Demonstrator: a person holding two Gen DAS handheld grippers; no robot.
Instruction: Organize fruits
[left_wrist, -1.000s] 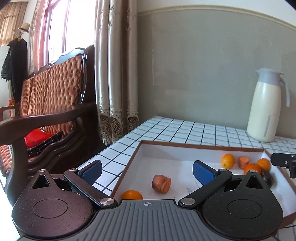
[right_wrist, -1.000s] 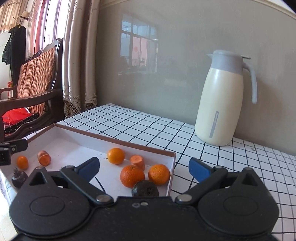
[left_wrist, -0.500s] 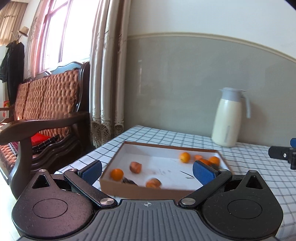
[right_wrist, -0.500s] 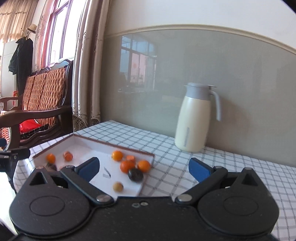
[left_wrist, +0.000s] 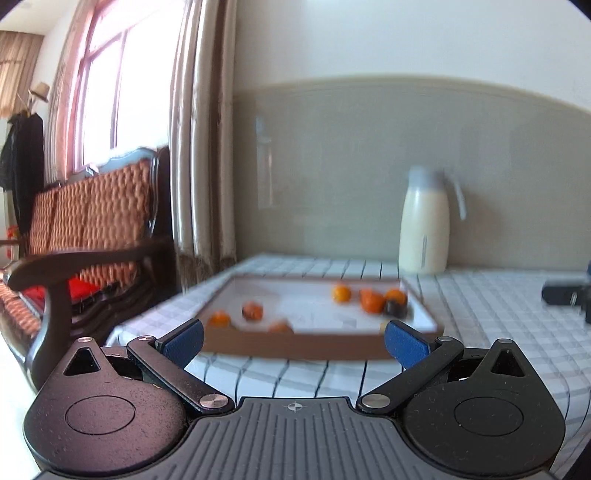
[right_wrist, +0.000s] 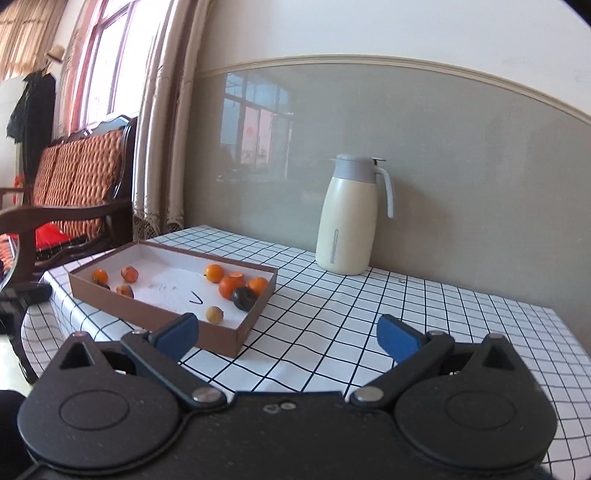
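The left gripper (left_wrist: 293, 341) has its blue-padded fingers spread wide with nothing between them, held off the near edge of the worktop (left_wrist: 480, 314), which is covered in a white cloth with a black grid. The right gripper (right_wrist: 286, 338) is likewise spread and empty, above the near part of the same worktop (right_wrist: 369, 314).

Beyond both lies the shallow brown cardboard box with a white inside (right_wrist: 221, 334), toward the worktop's left end. In it the fruits sit in two loose groups. At the far right corner a small round orange (right_wrist: 214, 272), a cut orange-fleshed piece (right_wrist: 235, 276), a larger orange (right_wrist: 229, 287), another orange (right_wrist: 258, 285) and a dark, nearly black round fruit (right_wrist: 243, 298) crowd together, the dark one touching the larger orange. At the left end are a small orange (right_wrist: 100, 275) and two brownish-orange pieces (right_wrist: 129, 273), (right_wrist: 125, 290). A pale yellow-brown round fruit (right_wrist: 214, 314) lies alone near the front wall.

The right wrist view is sharp and shows faint handwriting and a black tick mark on the box floor, too small to read. The left wrist view is motion-blurred: the box (left_wrist: 295, 345) and fruits are smeared, and the pale fruit shows only at the box's edge.

A cream jug with a grey lid and handle (right_wrist: 347, 218) stands far back by the grey wall. A wooden bench with orange woven cushions (right_wrist: 74, 177) stands at left.
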